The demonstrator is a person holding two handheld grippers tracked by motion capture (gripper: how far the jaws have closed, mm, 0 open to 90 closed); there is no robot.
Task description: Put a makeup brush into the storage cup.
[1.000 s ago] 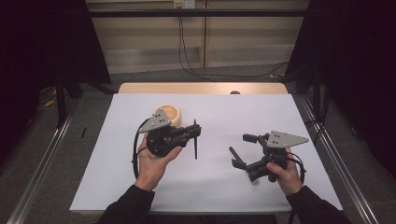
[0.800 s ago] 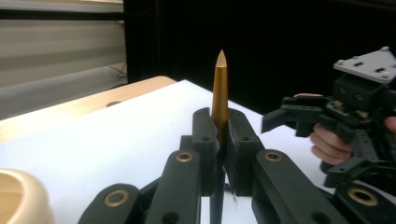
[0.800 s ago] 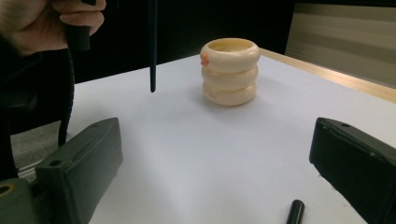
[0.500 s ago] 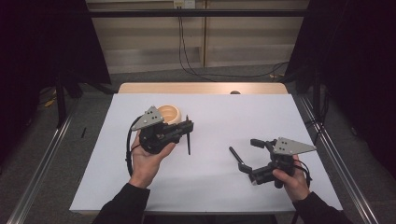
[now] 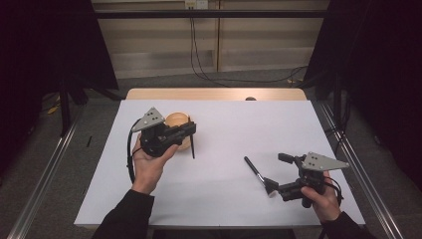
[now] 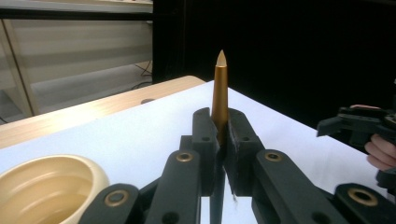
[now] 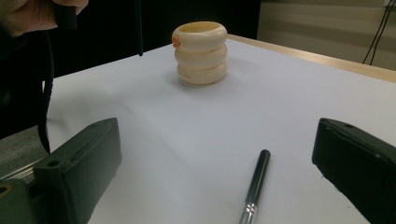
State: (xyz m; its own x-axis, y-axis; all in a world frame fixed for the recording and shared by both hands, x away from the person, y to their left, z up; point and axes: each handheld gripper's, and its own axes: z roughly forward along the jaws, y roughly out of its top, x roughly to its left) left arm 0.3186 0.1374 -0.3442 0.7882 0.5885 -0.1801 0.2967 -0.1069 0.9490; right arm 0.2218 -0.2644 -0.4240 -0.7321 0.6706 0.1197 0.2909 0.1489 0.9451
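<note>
Now the left hand-held gripper, clamped on a gold-handled brush, sits closer to the cream cup; cup contents unclear. Right hand-held gripper, jaws wide, has dropped toward the black brush lying on the tabletop.

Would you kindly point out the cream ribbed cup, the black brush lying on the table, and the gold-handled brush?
cream ribbed cup (image 7: 201, 52): right gripper view, middle ring.
black brush (image 7: 256, 184): right gripper view, handle.
gold-handled brush (image 6: 220, 100): left gripper view, gold shaft.
</note>
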